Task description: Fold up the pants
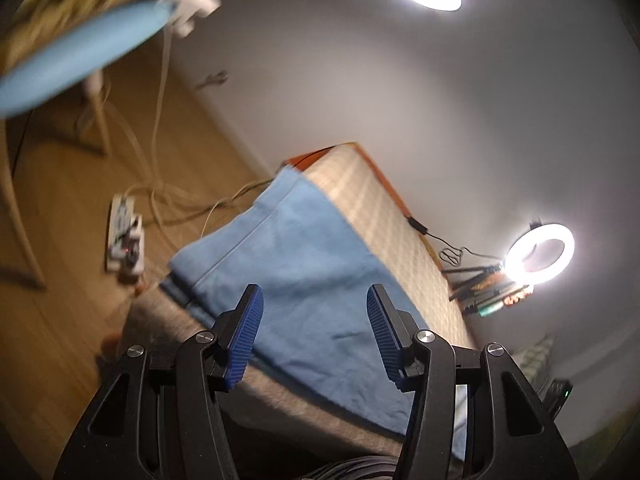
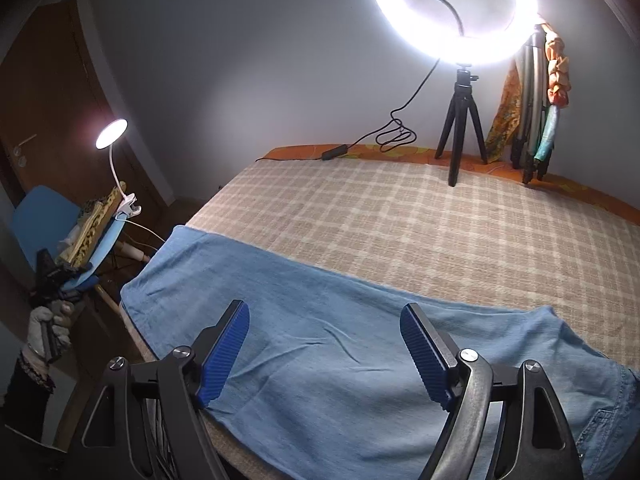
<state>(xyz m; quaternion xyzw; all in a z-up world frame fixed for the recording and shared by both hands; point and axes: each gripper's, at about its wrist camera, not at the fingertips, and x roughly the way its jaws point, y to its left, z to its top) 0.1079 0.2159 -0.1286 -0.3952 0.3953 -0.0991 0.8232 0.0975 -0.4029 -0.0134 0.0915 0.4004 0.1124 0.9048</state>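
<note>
on the bed [image 2: 400, 208], pants [image 2: 320, 320] lie flat under both parted jaws.

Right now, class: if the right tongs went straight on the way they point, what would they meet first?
Most likely the light blue pants spread on the checked bed cover. The right tongs stand open and empty above the fabric, though depth is hard to judge.

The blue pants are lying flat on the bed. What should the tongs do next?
Probably lower the left tongs onto the leg end of the light blue denim pants at the edge of the checked bed cover. Both left and right tongs are open and empty, above flat cloth.
</note>
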